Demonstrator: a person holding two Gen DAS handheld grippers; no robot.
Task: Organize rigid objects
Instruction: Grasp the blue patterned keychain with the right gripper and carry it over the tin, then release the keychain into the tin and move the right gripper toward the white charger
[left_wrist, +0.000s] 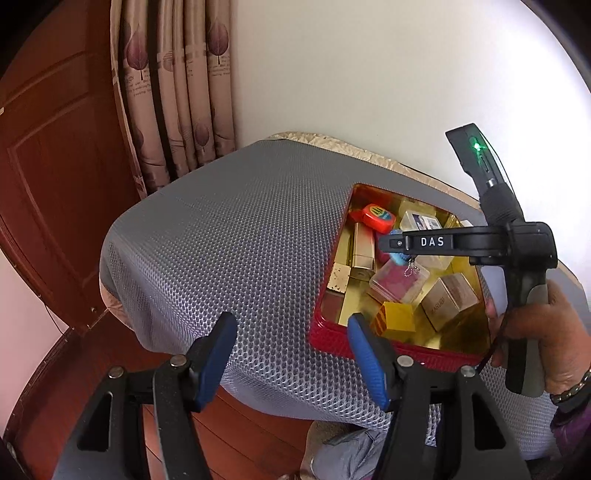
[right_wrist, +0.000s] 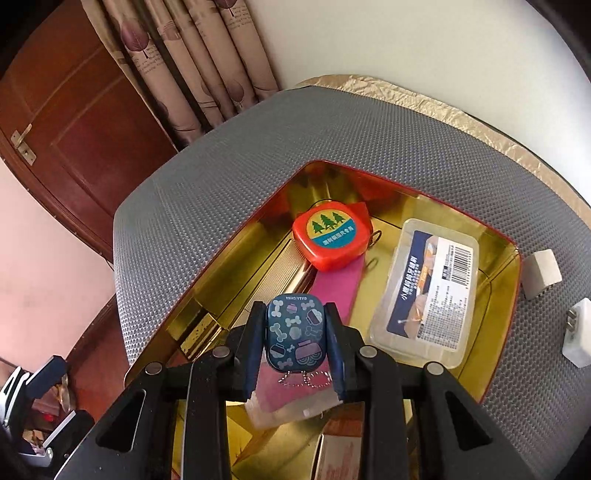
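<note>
A red tin tray (left_wrist: 332, 341) with a gold inside (right_wrist: 496, 295) sits on the grey dotted mat. It holds a red tape measure (right_wrist: 332, 236), a clear plastic box (right_wrist: 428, 291), a pink case (left_wrist: 397, 282), gold boxes (left_wrist: 364, 245) and a yellow block (left_wrist: 395, 317). My right gripper (right_wrist: 295, 343) is shut on a small blue patterned tin (right_wrist: 295, 332) with a bead chain, held over the tray; the right gripper also shows in the left wrist view (left_wrist: 397, 245). My left gripper (left_wrist: 291, 354) is open and empty at the tray's near left corner.
The grey mat (left_wrist: 236, 236) covers a table with a gold cloth edge (right_wrist: 480, 122). Two white plugs (right_wrist: 541, 273) (right_wrist: 578, 332) lie on the mat right of the tray. Curtains (left_wrist: 177, 92) and a wooden door (left_wrist: 55, 166) stand behind; a white wall is at the back.
</note>
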